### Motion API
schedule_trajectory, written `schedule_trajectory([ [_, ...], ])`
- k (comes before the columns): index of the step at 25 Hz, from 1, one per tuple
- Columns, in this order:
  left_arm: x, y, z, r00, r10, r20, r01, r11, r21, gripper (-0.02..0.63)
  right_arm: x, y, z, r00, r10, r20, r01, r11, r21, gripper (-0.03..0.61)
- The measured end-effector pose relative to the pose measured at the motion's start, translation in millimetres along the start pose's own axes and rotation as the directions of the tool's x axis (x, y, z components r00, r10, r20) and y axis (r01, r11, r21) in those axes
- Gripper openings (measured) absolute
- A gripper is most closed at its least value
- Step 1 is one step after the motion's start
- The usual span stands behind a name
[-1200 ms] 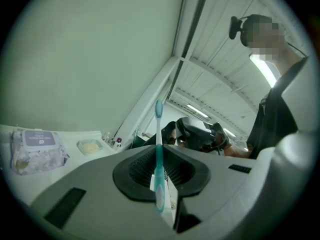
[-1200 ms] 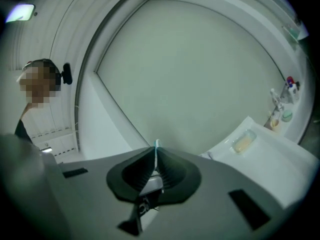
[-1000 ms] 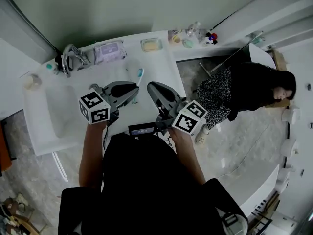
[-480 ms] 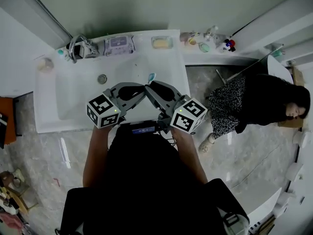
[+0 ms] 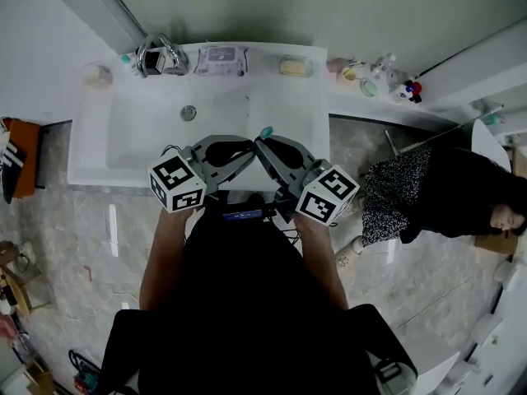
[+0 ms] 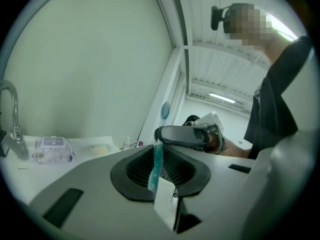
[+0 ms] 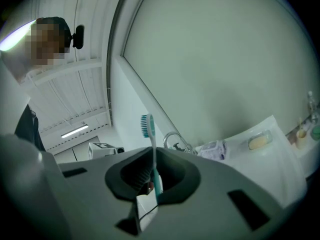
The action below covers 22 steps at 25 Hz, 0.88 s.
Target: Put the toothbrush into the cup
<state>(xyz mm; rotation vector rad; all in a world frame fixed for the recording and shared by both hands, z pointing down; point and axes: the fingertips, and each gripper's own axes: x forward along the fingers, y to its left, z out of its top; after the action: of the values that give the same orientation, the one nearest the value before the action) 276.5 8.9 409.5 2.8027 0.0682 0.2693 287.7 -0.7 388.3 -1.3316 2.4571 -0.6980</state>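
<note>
A toothbrush with a teal head sticks up where my two grippers meet, over the front rim of the white sink. My left gripper is shut on its teal and white handle. My right gripper has just been closing with the brush between its jaws, and its pads now press on the handle. In the right gripper view the bristled head stands upright above the jaws. In the left gripper view the right gripper pinches the brush just above my left jaws. I cannot pick out a cup for certain.
At the sink's back stand a chrome faucet, a wipes pack and a soap dish. Small bottles and pots line the ledge to the right. A pale round container sits at the back left. A person is on the floor at right.
The grippers, apart a second ago with the brush in the left one, have come together tip to tip. The right gripper now grips the brush too.
</note>
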Motion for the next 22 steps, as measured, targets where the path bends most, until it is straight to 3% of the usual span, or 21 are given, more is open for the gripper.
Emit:
schedule_trajectory([
  [6,-35,8,0,0.988,0.109,0.106,-0.095,0.987,-0.13,0.049,-2,-1,6,0.998,0.018,0.053,-0.022,0.998,0.059,0.026],
  [11,-71,14,-5,0.961,0.19,0.202,-0.129,0.951,-0.282,0.049,-7,-12,11,0.987,0.009,0.158,-0.038,0.982,0.184,0.026],
  [17,-111,23,-4,0.901,0.269,0.34,-0.114,0.904,-0.411,0.049,-3,-19,19,0.965,0.021,0.261,-0.104,0.945,0.31,0.026],
  [22,-146,36,-5,0.853,0.326,0.409,-0.122,0.885,-0.449,0.049,18,-18,20,0.95,0.045,0.31,-0.168,0.907,0.386,0.026],
])
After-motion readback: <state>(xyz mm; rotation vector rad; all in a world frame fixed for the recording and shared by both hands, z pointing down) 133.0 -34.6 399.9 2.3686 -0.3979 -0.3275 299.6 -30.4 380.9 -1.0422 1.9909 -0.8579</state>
